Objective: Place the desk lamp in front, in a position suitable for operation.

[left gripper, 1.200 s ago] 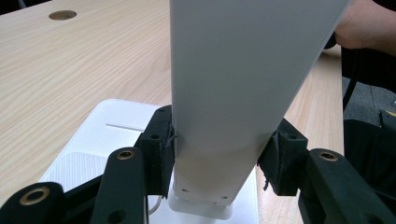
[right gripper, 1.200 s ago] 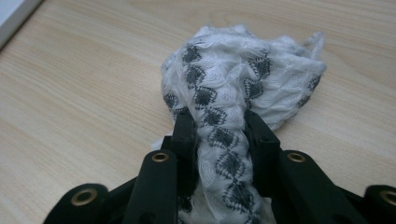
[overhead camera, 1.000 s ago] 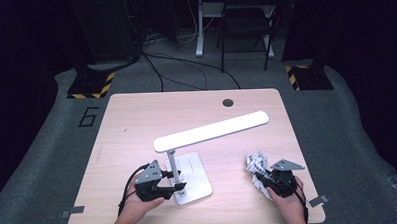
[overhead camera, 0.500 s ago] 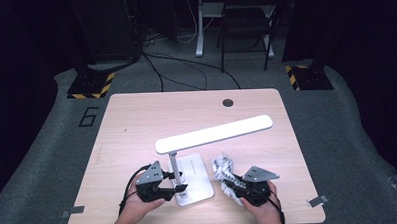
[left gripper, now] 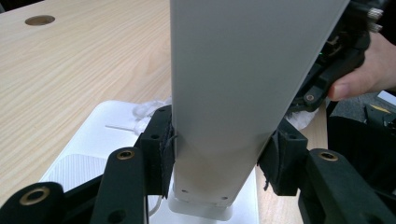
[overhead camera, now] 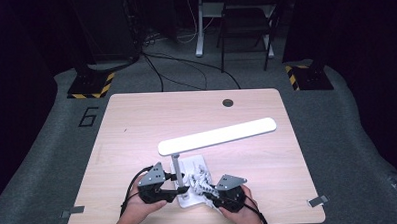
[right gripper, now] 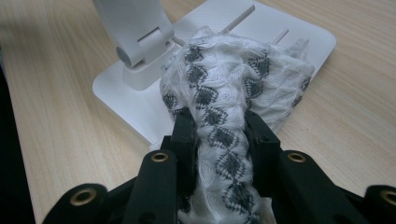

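While the left gripper [overhead camera: 181, 190] clamped the lamp post [overhead camera: 177, 169], the right gripper [overhead camera: 213, 194] pressed its gripped cloth [overhead camera: 199, 178] onto the base [overhead camera: 194, 201], lower centre, wiping barely begun.

Right hand-held gripper [right gripper: 219, 135] clamps a white cloth with grey diamond pattern [right gripper: 233, 88] between both jaws. Cloth bunched over the white lamp base [right gripper: 299, 32]. Lamp stem hinge [right gripper: 137, 44] just beside it, on the wooden bench [right gripper: 60, 116]

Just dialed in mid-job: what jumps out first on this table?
A white desk lamp stands near the table's front edge, its long lit head slanting up to the right. The left hand-held gripper clamps its upright post just above the base. The right hand-held gripper pinches a white cloth with grey diamonds, bunched on that base.
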Demonstrator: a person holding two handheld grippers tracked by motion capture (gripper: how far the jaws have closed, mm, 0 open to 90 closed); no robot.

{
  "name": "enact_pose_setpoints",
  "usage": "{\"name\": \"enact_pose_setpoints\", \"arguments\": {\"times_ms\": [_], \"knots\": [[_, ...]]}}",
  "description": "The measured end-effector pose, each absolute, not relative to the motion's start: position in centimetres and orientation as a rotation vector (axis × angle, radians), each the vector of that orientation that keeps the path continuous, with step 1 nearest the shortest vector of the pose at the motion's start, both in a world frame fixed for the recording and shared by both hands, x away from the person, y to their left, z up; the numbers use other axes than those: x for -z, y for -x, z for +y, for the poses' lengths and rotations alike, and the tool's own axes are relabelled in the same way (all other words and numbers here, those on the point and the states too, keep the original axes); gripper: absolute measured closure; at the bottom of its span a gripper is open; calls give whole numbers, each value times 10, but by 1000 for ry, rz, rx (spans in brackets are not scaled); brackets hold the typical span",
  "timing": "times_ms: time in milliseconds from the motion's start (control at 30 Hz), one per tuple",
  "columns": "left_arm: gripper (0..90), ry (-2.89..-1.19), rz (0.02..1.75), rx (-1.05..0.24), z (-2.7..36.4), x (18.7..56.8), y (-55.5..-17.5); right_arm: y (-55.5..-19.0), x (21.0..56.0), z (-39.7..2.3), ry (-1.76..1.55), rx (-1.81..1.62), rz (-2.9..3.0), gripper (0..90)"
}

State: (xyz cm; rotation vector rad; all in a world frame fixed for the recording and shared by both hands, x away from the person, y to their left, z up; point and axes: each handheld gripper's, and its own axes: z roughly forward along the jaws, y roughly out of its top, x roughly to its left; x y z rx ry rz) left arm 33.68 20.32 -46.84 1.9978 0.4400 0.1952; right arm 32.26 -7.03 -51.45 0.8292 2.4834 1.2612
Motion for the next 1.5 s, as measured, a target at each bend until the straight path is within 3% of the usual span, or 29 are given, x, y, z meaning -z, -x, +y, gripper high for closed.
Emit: {"name": "enact_pose_setpoints", "arguments": {"times_ms": [1500], "knots": [[512, -1985, 455, -185, 204, 470, -337, -425, 514, -49, -995, -1216, 2420, 693]]}}
